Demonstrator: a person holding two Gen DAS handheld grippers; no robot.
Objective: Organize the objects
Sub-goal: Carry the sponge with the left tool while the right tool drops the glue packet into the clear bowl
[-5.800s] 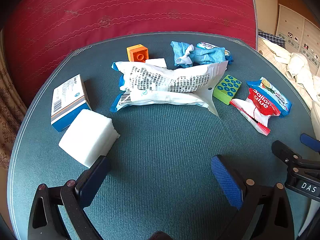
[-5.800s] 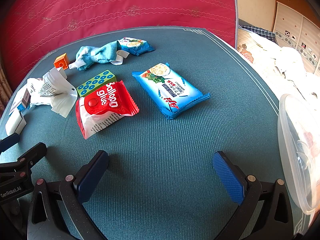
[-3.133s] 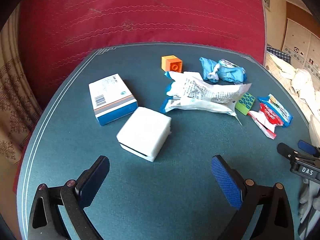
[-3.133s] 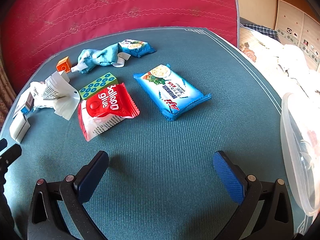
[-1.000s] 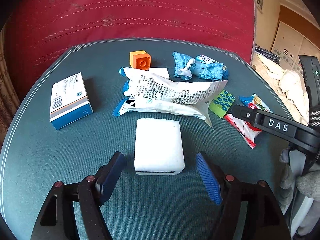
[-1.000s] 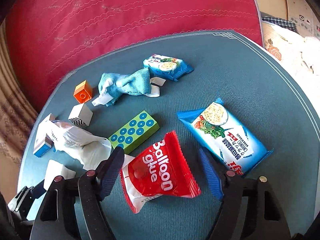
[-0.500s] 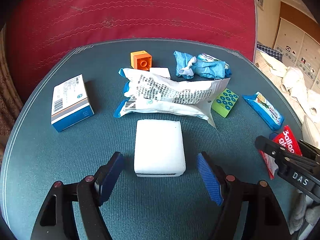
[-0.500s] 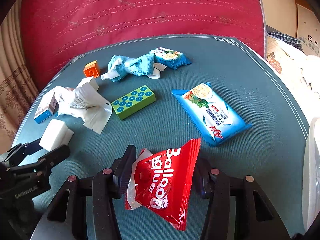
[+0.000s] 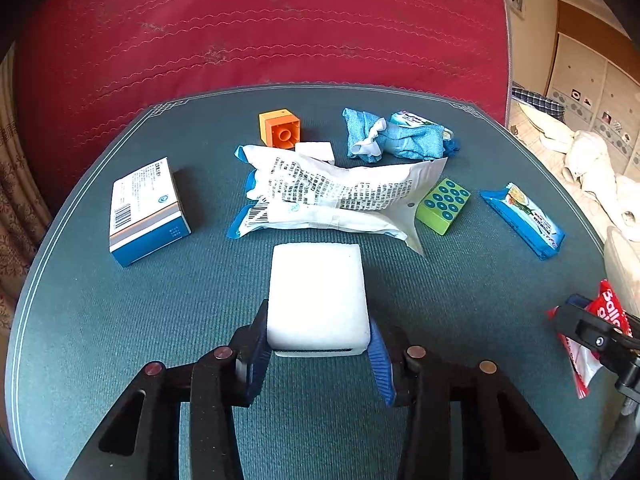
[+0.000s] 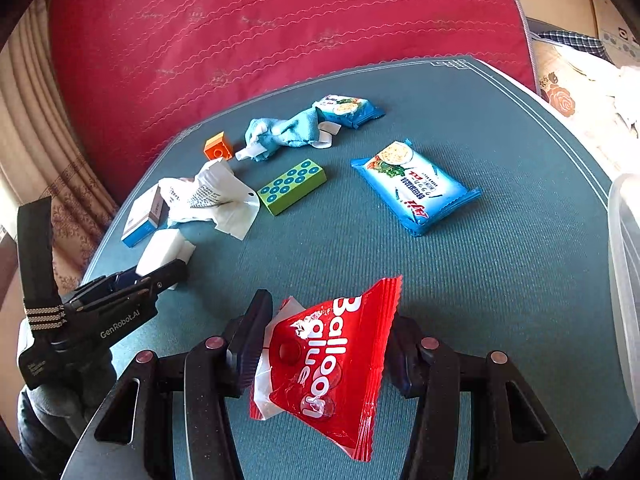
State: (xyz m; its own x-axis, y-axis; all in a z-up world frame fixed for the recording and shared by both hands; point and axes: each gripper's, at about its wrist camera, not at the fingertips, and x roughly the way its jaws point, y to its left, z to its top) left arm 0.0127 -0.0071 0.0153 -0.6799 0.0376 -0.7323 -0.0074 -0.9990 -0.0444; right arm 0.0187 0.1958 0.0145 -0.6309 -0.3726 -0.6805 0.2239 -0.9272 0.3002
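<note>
Since half a second ago, our left gripper (image 9: 318, 350) has closed its blue pads onto the near end of the white rectangular foam block (image 9: 318, 294), which had lain loose between open fingers, and our right gripper (image 10: 322, 354) has carried the red crinkly "Balloon glue" plastic packet (image 10: 332, 368) further from the other things, pinched between its fingers. Largest of all is the teal woven table mat (image 9: 460, 280), with a red quilted cushion (image 9: 260, 28) behind it and what we take to be a clear plastic container (image 10: 624, 280) at the right edge, though only its rim shows. On the mat lie a crumpled white printed plastic bag (image 9: 332, 196), just beyond the foam block, a white-and-blue cardboard box (image 9: 146, 210) to its left, and a blue cracker packet (image 10: 414, 188) well apart on the right. Smaller still are a bunched blue cloth (image 9: 394, 140), a second small blue snack packet (image 10: 346, 108) touching it, a green brick with blue dots (image 9: 443, 205) beside the bag's corner, and an orange toy cube (image 9: 280, 128).
</note>
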